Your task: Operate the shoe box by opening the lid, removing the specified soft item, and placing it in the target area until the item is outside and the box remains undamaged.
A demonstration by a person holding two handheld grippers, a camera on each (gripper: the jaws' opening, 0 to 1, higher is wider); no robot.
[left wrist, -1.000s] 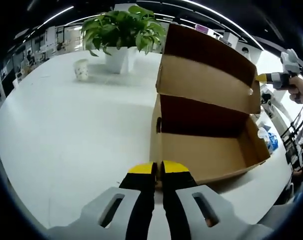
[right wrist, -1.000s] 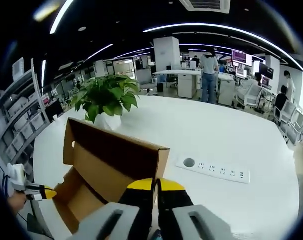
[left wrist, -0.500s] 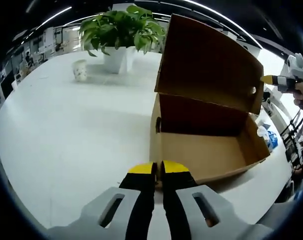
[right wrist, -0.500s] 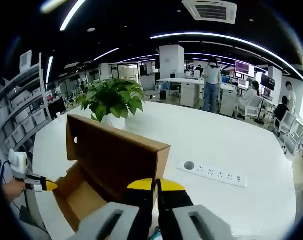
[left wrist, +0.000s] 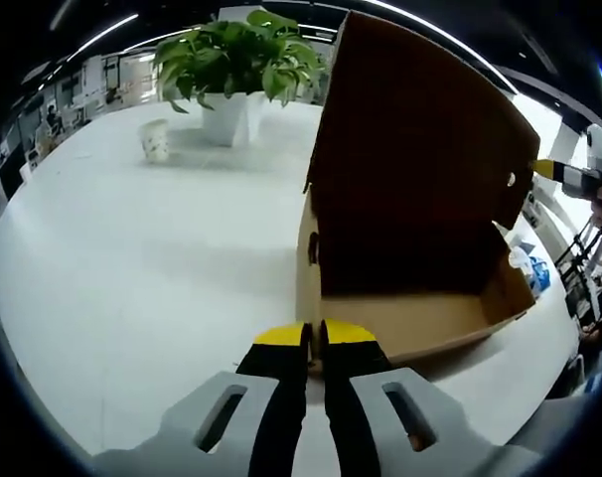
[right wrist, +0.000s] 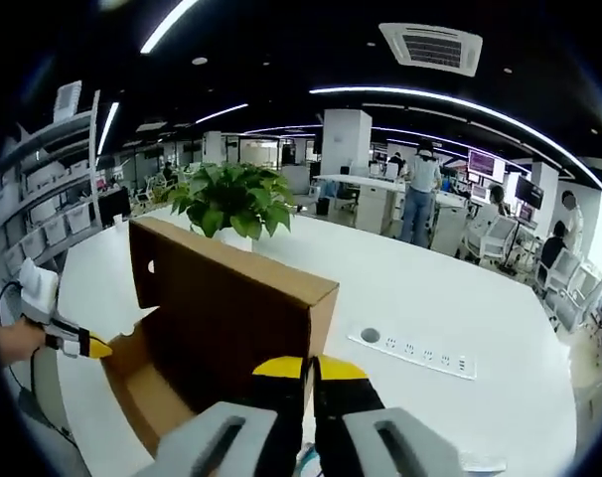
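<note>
**Shoe box open, lid raised, contents not visible**

Brown cardboard shoe box (left wrist: 410,298) on white round table (left wrist: 132,258), hinged lid (left wrist: 420,129) raised nearly upright. Interior floor mostly in shadow under the lid; soft item not made out, bottom hidden by near wall. Left gripper (left wrist: 313,336) just beside the box's near corner, yellow-tipped jaws pressed together, nothing between them. Right gripper (right wrist: 309,370) at the lid's end edge, jaws closed; whether cardboard is pinched, cannot tell — lid edge cuts off right at the tips. Right gripper view adds white power strip (right wrist: 412,351) on the table beyond the box, plus office desks and standing people far back. Left gripper view adds small white paper cup (left wrist: 154,140) near green potted plant (left wrist: 231,60), both well beyond the box. Open tabletop left of the box; table edge close on the box's right side.
</note>
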